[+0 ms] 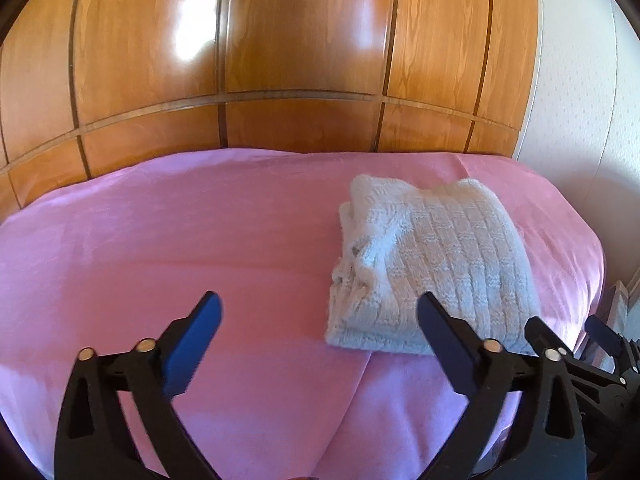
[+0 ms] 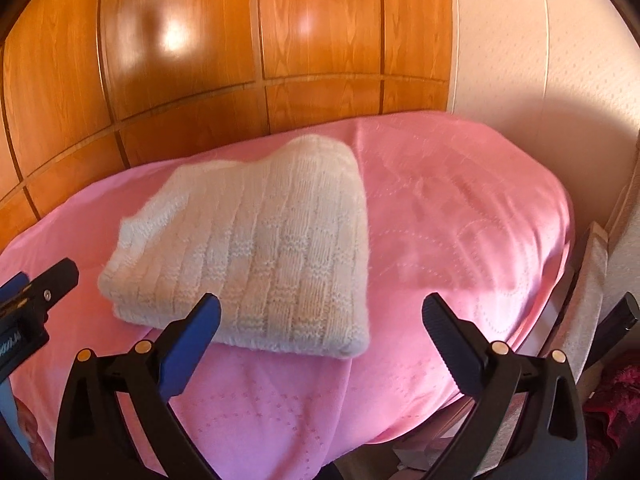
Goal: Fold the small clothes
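A white knitted garment lies folded into a thick rectangle on the pink bedspread; it also shows in the right wrist view as the same knitted bundle. My left gripper is open and held back from the garment's near left corner, nothing between its blue pads. My right gripper is open too, hovering over the garment's near right corner with nothing gripped. The right gripper's fingers show at the lower right of the left wrist view. The left gripper's tip shows at the left edge of the right wrist view.
A glossy wooden panelled wall runs behind the bed. A pale textured wall stands to the right. The bed's right edge drops to a gap with a wooden frame and a dark red cloth below.
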Demonstrator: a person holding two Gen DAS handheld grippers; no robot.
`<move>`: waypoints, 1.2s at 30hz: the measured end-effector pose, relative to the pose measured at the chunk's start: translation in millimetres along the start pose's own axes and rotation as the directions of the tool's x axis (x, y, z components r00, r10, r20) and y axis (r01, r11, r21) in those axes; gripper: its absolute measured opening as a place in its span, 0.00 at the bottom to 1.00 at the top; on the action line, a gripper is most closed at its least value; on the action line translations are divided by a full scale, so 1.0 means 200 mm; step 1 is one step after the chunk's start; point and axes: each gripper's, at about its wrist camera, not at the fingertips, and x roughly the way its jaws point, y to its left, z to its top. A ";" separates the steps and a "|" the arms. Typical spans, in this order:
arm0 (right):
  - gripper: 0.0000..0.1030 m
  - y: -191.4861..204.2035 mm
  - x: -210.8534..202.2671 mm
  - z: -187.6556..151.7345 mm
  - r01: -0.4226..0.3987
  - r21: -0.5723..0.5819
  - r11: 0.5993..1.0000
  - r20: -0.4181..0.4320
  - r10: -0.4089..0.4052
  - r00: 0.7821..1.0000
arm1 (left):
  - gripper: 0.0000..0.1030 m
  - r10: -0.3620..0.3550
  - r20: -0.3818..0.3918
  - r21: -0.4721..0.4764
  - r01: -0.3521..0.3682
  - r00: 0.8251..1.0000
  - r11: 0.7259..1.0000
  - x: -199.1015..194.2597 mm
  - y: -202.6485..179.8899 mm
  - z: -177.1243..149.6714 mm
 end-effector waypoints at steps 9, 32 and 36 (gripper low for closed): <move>0.98 0.01 -0.02 0.01 -0.004 0.010 1.000 0.005 0.004 1.000 | 0.96 0.020 0.005 0.005 -0.020 1.000 1.000 -0.03 -0.01 -0.02; 0.98 0.04 -0.04 0.00 -0.027 -0.024 0.999 0.032 0.028 0.999 | 0.96 0.042 0.038 0.027 -0.043 0.998 0.999 -0.07 -0.03 -0.02; 0.98 0.04 -0.03 0.01 -0.029 -0.024 0.999 0.029 0.030 0.999 | 0.96 0.040 0.040 0.024 -0.041 0.998 0.999 -0.07 -0.02 -0.03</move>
